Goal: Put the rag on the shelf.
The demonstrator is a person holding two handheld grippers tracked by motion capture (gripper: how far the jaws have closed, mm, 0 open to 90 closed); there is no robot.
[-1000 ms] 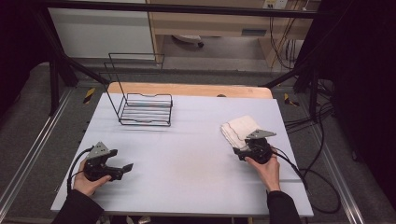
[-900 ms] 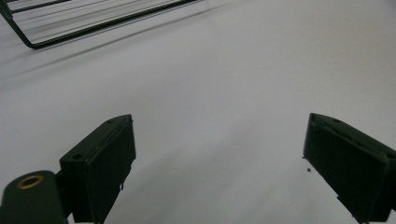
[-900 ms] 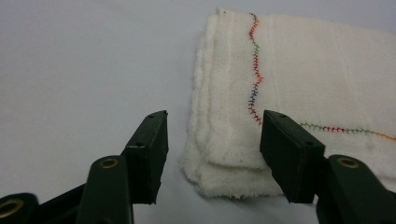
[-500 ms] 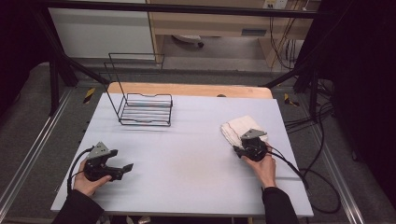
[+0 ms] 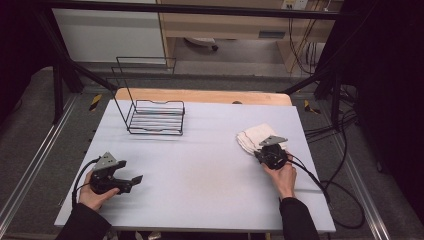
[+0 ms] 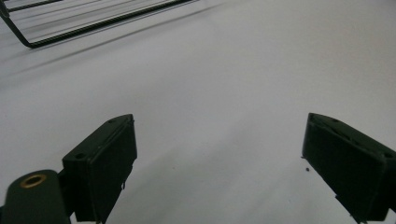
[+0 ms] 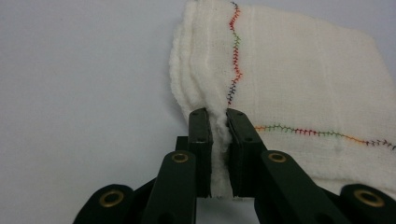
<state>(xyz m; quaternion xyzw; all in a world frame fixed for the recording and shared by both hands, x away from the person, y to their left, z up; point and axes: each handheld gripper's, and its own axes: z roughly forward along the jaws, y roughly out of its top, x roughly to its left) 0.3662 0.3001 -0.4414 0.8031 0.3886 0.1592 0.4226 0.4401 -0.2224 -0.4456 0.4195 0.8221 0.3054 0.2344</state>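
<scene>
A folded white cloth (image 5: 252, 136) with coloured stitching lies on the right side of the pale table (image 5: 210, 150). My right gripper (image 5: 268, 150) has just been closing, and its jaws now pinch the near edge of the cloth (image 7: 299, 84); a fold of fabric is squeezed between the pads (image 7: 200, 140). My left gripper (image 5: 135, 181) rests low at the front left of the table, held in a hand. Its jaws stand wide apart over bare table, and its fingertips (image 6: 100, 163) hold nothing.
A black wire rack (image 5: 152, 112) stands at the back left of the table, and its base rail (image 6: 93, 25) runs across the top of the left gripper view. A wooden board (image 5: 200, 95) lies along the far edge. Cables (image 5: 330, 185) trail off the right side.
The right gripper has shifted slightly toward the cloth and its jaws have come together on the cloth's edge. The left hand has stayed put.
</scene>
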